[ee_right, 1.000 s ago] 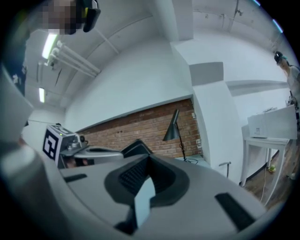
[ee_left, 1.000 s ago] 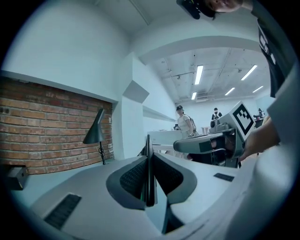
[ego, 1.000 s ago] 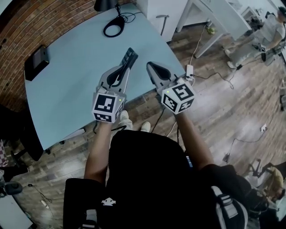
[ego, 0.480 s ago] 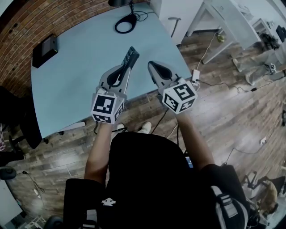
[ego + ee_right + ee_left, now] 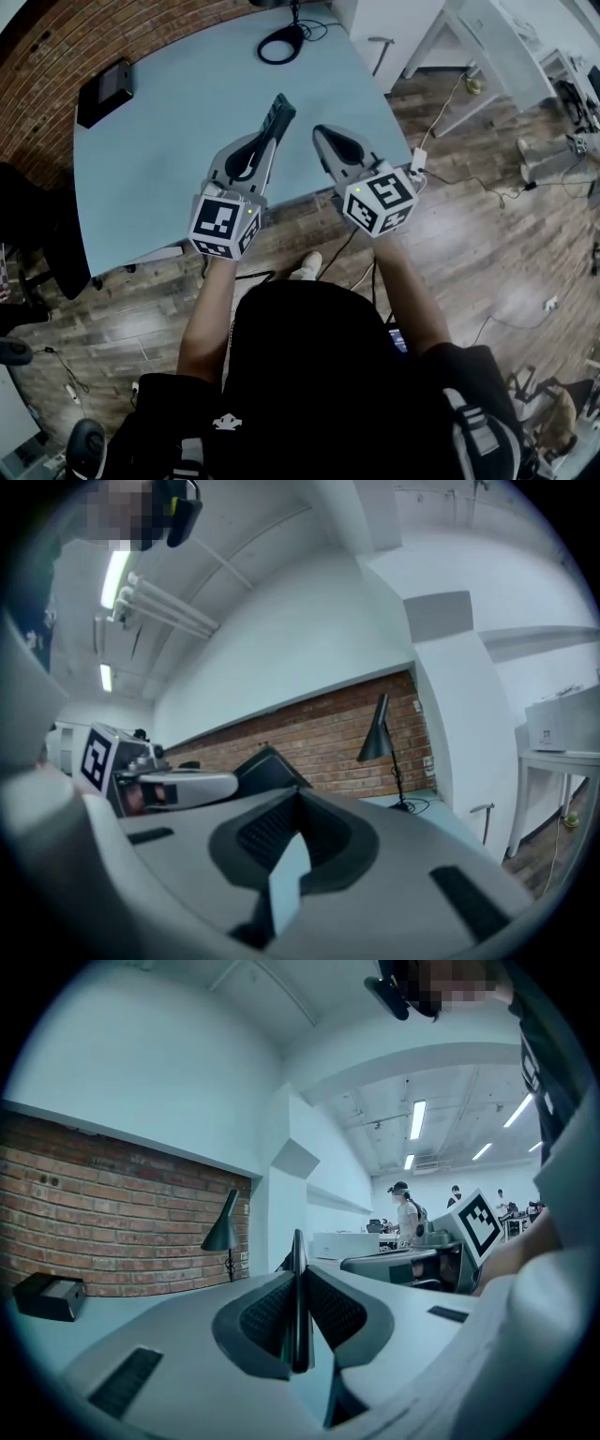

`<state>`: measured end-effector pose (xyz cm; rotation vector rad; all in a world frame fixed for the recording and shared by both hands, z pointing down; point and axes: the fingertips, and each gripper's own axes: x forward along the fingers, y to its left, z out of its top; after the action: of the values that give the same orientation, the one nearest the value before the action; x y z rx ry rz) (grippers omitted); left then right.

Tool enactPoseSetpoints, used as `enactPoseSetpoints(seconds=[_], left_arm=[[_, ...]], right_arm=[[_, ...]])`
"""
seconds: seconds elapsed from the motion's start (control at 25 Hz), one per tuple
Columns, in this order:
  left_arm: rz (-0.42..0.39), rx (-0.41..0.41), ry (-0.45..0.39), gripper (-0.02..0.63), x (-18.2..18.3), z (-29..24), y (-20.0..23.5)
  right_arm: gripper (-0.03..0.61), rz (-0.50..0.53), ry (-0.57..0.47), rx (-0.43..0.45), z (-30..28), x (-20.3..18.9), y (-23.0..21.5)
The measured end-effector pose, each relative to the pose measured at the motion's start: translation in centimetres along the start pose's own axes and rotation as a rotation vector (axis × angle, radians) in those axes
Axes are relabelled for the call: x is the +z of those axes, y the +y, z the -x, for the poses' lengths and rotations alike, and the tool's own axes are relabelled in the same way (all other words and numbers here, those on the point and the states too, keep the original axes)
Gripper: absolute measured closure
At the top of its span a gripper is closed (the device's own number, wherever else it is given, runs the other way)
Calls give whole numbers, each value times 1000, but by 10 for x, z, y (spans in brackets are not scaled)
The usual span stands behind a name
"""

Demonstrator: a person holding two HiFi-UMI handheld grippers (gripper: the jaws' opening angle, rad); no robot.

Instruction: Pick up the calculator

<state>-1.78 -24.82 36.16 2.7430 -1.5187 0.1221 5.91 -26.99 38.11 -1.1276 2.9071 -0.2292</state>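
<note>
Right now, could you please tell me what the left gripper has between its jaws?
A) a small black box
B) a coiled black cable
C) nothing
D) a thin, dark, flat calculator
D: the thin, dark, flat calculator stands edge-on, clamped between the pads of the left gripper.

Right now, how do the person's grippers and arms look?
The left gripper and right gripper are grey shells with dark ribbed pads inside the jaws. Each carries a white cube with black square markers. The person wears a black short-sleeved top.
</note>
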Motion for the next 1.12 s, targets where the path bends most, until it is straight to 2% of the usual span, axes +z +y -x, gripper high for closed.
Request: enactPoseSetpoints(seconds=[1.12], left_arm=[[17,11,-48,565,3,144,29]], right_arm=[[574,65,-2,22,-7,7,153]])
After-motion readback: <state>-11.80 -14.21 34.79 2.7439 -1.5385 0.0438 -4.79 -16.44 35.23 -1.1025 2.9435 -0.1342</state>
